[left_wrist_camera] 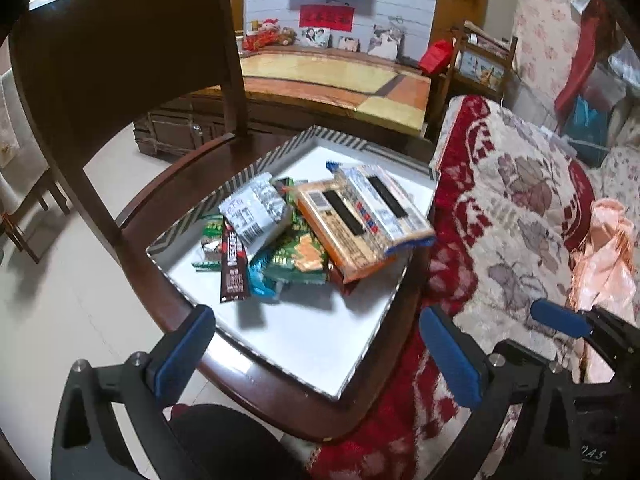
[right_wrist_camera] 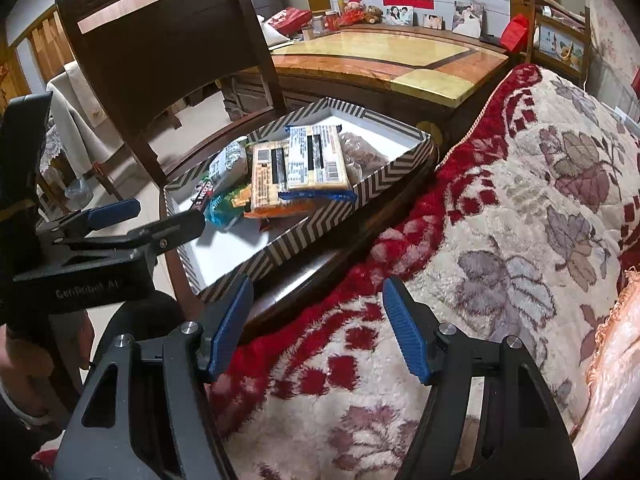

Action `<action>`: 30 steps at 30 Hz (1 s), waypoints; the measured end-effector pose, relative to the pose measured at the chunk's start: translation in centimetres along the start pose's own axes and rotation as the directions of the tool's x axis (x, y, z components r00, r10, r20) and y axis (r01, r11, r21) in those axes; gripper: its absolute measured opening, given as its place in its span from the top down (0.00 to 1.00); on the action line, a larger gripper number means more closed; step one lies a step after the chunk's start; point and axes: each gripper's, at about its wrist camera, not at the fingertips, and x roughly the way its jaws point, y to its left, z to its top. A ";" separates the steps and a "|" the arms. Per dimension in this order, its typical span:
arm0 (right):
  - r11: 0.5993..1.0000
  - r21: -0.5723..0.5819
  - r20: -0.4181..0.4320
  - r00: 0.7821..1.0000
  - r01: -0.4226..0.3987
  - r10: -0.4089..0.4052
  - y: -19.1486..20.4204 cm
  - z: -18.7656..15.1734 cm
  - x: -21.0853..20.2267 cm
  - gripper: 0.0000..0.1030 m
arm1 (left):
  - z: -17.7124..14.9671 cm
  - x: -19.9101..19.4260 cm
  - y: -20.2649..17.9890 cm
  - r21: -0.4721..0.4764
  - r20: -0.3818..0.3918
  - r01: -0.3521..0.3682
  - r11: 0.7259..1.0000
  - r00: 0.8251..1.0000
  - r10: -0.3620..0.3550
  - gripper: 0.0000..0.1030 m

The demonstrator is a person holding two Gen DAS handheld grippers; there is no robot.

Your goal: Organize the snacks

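Both grippers tilt steeply downward toward the striped box (left_wrist_camera: 256, 164), which sits on the seat of a dark wooden chair (left_wrist_camera: 120, 60) and holds the snacks (left_wrist_camera: 304, 220) piled in its far half. The left gripper (left_wrist_camera: 320, 354) hangs over the box's near corner with its 2 blue-padded fingers (left_wrist_camera: 180, 354) spread as wide as they go, nothing between them. The right gripper (right_wrist_camera: 320, 328) is just beside the box's near wall, over the red-and-cream blanket (right_wrist_camera: 500, 220), jaws partly apart and empty.
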 end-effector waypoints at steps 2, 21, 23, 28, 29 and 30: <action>1.000 0.003 -0.004 1.000 -0.001 0.001 0.0 -0.1 0.1 0.34 | -0.2 0.1 -0.1 0.007 -0.007 0.006 1.000 1.000 -0.006 0.00; 1.000 0.004 -0.046 0.999 -0.004 0.004 0.1 -0.6 1.4 0.34 | -1.0 1.6 0.0 0.002 -0.032 0.017 1.000 0.999 -0.017 0.00; 1.000 0.008 -0.046 0.999 -0.006 0.006 0.0 -0.6 1.4 0.34 | -1.0 1.4 0.0 0.003 -0.016 0.016 1.000 1.000 -0.016 0.00; 1.000 0.009 -0.049 0.999 -0.007 0.007 -0.1 -0.7 1.4 0.34 | -0.9 1.0 -0.1 0.019 0.018 0.022 1.000 1.000 -0.022 0.00; 1.000 0.011 -0.049 0.999 -0.007 0.008 -0.2 -0.7 1.5 0.34 | -1.0 0.9 -0.1 0.022 0.024 0.021 1.000 0.999 -0.021 0.00; 1.000 0.014 -0.050 0.999 -0.006 0.007 -0.3 -0.8 1.4 0.34 | -0.9 0.8 -0.1 0.023 0.028 0.021 1.000 0.999 -0.021 0.00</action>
